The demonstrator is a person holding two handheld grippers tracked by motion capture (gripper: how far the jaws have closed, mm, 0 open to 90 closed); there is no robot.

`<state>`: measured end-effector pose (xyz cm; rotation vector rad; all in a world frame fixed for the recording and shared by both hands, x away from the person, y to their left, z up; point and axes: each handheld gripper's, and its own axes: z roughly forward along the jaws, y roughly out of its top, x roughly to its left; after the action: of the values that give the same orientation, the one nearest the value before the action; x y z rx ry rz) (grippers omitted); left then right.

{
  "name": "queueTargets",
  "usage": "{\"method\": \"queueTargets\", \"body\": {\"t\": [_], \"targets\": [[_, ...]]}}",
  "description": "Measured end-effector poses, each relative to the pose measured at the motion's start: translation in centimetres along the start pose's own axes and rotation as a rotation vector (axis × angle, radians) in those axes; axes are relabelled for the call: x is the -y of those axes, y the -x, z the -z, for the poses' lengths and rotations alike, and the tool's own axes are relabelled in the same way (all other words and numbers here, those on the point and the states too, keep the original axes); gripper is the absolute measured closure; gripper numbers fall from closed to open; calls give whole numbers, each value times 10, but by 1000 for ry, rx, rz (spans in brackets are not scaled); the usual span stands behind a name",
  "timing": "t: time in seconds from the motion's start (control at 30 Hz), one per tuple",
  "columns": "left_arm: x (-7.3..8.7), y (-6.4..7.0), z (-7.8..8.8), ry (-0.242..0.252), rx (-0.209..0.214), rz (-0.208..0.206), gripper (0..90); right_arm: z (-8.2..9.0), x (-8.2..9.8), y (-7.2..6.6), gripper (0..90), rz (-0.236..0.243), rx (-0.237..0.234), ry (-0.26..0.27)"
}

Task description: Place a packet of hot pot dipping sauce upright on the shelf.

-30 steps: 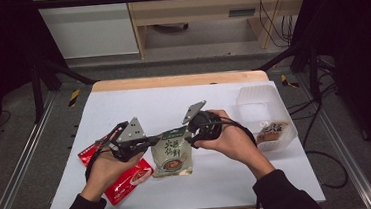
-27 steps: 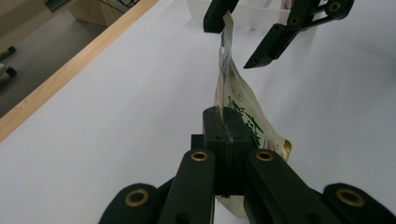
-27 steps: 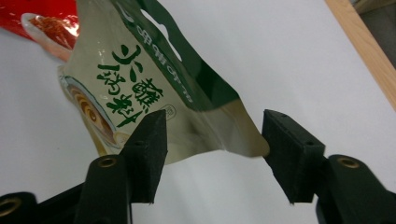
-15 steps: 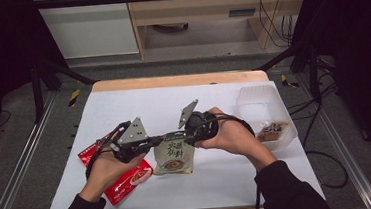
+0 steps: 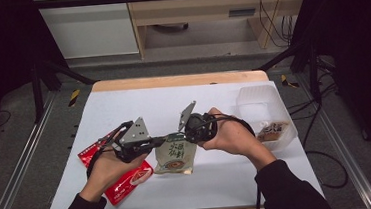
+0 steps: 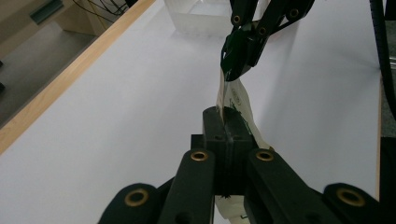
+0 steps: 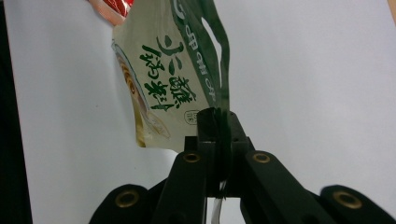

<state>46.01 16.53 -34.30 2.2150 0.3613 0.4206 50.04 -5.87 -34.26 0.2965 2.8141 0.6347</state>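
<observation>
A cream and green snack pouch lies in the middle of the white table, its top edge lifted. My left gripper is shut on the left part of that edge, seen close up in the left gripper view. My right gripper has just been closing and now pinches the pouch's green top strip. In the left gripper view the right gripper clamps the pouch a short way ahead. The pouch's printed face hangs to the left of the right jaws.
Two red packets lie under and left of the left hand. A clear plastic tub stands at the right of the table with a small packet in it. The table's wooden far edge runs behind.
The right hand has shifted slightly left and its jaws have closed onto the pouch's top edge. The left gripper has kept its grip and place.
</observation>
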Motion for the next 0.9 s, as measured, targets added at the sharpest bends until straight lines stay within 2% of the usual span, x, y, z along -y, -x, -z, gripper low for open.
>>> {"method": "queueTargets", "body": {"t": [0.07, 0.17, 0.27, 0.33, 0.37, 0.43, 0.53, 0.7, 0.8, 0.9], "targets": [[2, 0, 1, 13, 0, 7, 853, 1, 0, 0, 900, -7, -8, 4], [7, 0, 2, 36, -30, 38, 638, 5, -2, 2, 900, -18, -4, -9], [16, 0, 4, 34, -64, 63, 432, 8, -4, 2, 900, -5, -10, -24], [24, 0, 5, 32, -79, 71, 357, 11, -6, 2, 900, 0, -11, -29], [29, 0, 5, 34, -81, 91, 322, 13, -7, 2, 900, 2, -13, -29], [41, 0, 5, 27, -87, 111, 295, 17, -7, 3, 900, 7, -17, -19], [59, -1, 4, 14, -112, 141, 250, 22, -7, 5, 900, 11, -2, -37], [81, -4, -2, -23, -168, 182, 142, 30, -4, 14, 900, 1, 16, -47], [92, -4, -6, -35, -200, 216, 112, 35, 0, 21, 900, -3, 25, -41], [99, -4, -11, -72, -222, 215, 93, 39, 4, 27, 900, -16, 30, -46]]}}
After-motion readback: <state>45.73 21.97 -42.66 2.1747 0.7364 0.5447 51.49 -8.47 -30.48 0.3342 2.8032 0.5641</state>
